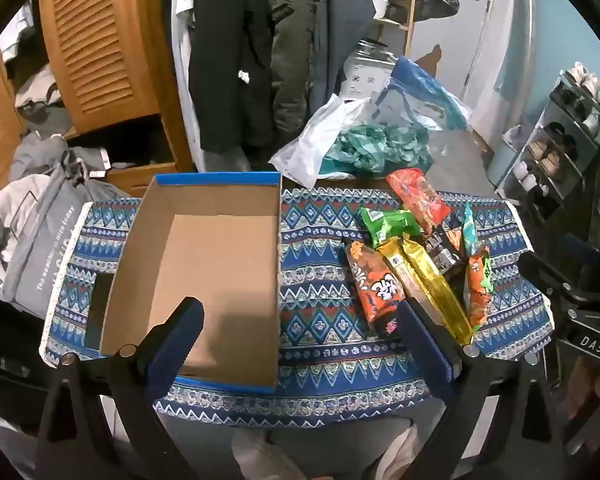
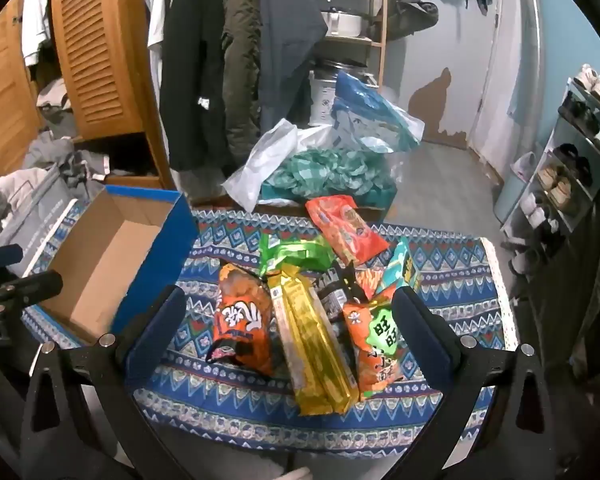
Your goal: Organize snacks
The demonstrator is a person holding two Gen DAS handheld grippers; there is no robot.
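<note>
An empty cardboard box (image 1: 216, 264) with a blue rim sits on the left of a patterned tablecloth (image 1: 320, 300). Right of it lies a heap of snack packets: an orange bag (image 1: 376, 284), a long yellow pack (image 1: 432, 284), a green packet (image 1: 386, 224), a red-orange packet (image 1: 418, 196). My left gripper (image 1: 300, 316) hangs open over the box's near right corner, holding nothing. My right gripper (image 2: 288, 304) is open above the heap, straddling the orange bag (image 2: 242, 320), yellow pack (image 2: 316, 344) and an orange-green bag (image 2: 376, 340) without touching them. The box (image 2: 100, 268) shows at the left there.
Behind the table lie a white plastic bag (image 1: 320, 140), green checked cloth (image 1: 376, 144) and a blue bag (image 1: 424, 92). A wooden wardrobe (image 1: 96, 48) and hanging coats (image 1: 236, 52) stand beyond. A shoe rack (image 1: 560, 132) is at the right, a grey bag (image 1: 40, 248) at the left.
</note>
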